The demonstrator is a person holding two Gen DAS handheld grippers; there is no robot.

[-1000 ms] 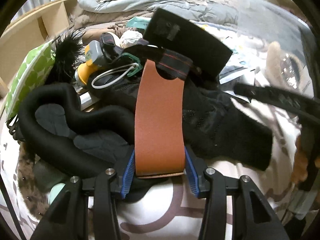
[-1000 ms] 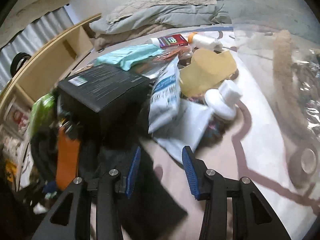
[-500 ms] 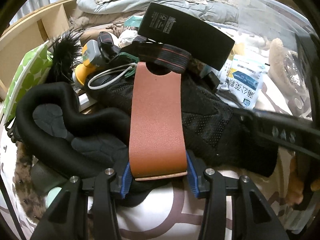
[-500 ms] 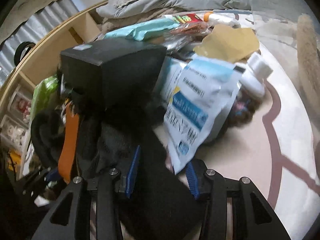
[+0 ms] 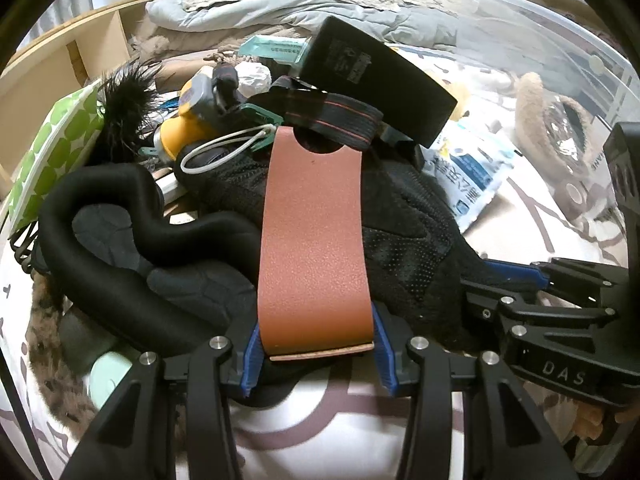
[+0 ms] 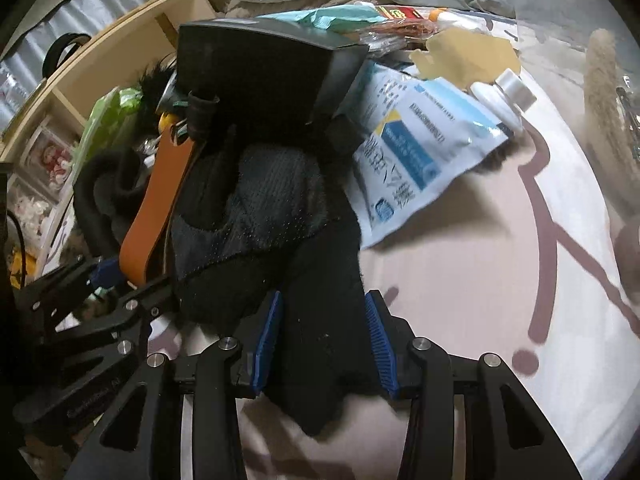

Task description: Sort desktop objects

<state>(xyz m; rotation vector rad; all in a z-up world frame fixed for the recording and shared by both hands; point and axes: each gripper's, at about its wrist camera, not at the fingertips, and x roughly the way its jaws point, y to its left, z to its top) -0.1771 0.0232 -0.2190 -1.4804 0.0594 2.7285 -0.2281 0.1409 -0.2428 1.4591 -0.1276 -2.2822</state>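
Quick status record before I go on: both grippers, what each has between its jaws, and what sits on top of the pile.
left gripper: shut on the brown leather strap, near its free end
right gripper: black fabric glove between its jaws; pads look clear of it, so open
strap's far end: loops through a black striped band
top of pile: black box
beside pile: white and blue pouch on the patterned cover

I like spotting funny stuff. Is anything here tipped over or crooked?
Yes. The black box sits tilted on top of the pile, leaning on other things instead of lying flat. Below it, the white and blue packet is partly tucked under the heap, so it slants too.
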